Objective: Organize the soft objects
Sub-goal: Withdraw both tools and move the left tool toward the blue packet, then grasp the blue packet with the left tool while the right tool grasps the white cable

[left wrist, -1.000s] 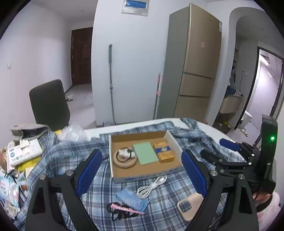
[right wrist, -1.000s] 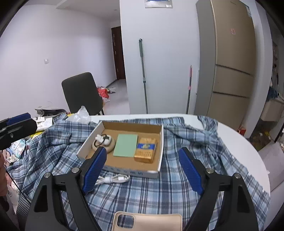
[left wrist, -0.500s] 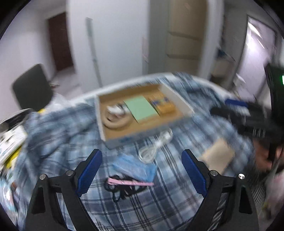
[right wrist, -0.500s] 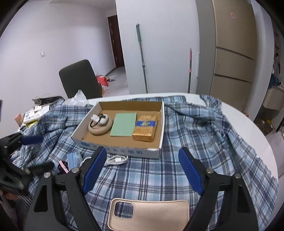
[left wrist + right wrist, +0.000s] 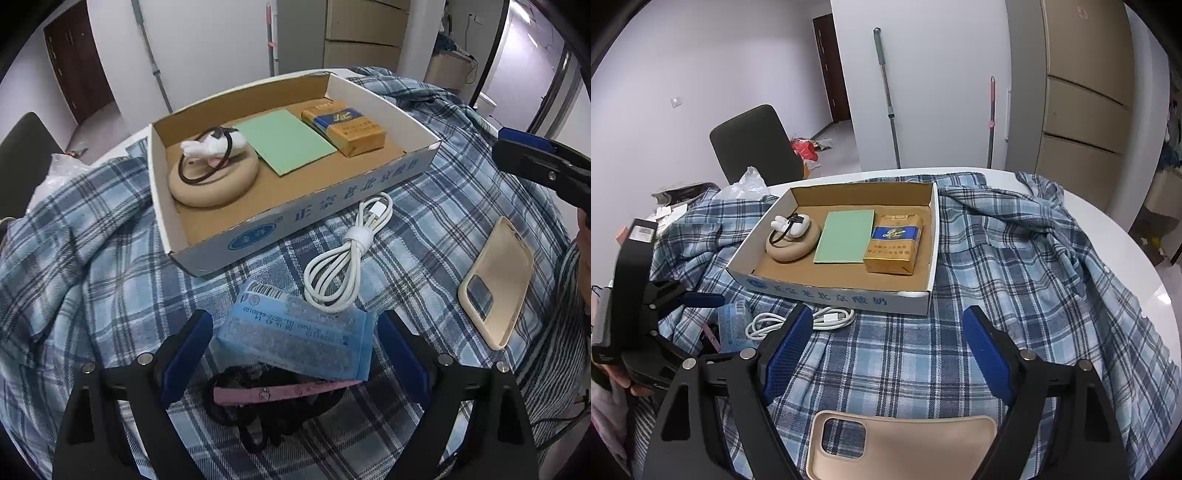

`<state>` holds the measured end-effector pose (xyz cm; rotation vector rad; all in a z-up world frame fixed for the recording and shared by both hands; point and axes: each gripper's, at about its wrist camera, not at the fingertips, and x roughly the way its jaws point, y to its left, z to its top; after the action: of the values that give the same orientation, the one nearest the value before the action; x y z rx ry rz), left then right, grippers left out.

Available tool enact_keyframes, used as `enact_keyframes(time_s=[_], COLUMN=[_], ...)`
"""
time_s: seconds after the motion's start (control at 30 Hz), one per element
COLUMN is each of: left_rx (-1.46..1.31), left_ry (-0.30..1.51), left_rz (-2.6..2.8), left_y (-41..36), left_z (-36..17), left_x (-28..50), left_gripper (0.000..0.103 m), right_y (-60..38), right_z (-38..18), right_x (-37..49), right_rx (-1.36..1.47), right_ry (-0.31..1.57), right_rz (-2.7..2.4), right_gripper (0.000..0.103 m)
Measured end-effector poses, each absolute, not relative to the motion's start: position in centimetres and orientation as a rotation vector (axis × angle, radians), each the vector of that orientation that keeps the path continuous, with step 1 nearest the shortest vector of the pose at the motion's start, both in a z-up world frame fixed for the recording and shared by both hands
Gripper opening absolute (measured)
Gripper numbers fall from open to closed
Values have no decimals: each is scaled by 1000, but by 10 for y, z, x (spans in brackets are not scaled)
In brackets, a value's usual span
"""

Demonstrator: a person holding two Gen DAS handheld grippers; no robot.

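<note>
White walls [image 5: 720,55] enclose the room. A dark chair [image 5: 753,144] stands beyond the round white table's [image 5: 1115,236] far edge, near a dark brown door [image 5: 831,70]. A beige refrigerator [image 5: 1082,96] stands right, two mop handles [image 5: 886,96] leaning beside it.

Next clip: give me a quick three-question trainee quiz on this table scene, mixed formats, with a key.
1. True or false: the left gripper is shut on the blue packet.
2. Which item lies outside the cardboard box?
A. green card
B. white cable
C. yellow pack
3. Fill in: the beige phone case lies on the plaid ____.

Key: 1 false, its jaws are open around the packet; 2 B; 3 shirt.
</note>
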<state>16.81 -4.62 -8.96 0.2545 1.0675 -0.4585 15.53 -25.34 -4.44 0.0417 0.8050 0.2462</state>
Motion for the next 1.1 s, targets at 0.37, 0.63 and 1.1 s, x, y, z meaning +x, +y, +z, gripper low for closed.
enact_keyframes(time_s=[0.37, 0.63, 1.1], left_rx=[261, 182, -66], left_ry=[1095, 1019, 677], left_rz=[-482, -432, -308], left_y=[-49, -32, 23], left_z=[-104, -73, 45], left_x=[175, 166, 106], left_gripper=[78, 74, 74], right_y=[-256, -250, -207], right_z=[-46, -35, -40], right_x=[160, 153, 164], right_rx=[54, 37, 22], right_ry=[818, 796, 857], right_rz=[247, 251, 379], right_gripper=[82, 82, 82])
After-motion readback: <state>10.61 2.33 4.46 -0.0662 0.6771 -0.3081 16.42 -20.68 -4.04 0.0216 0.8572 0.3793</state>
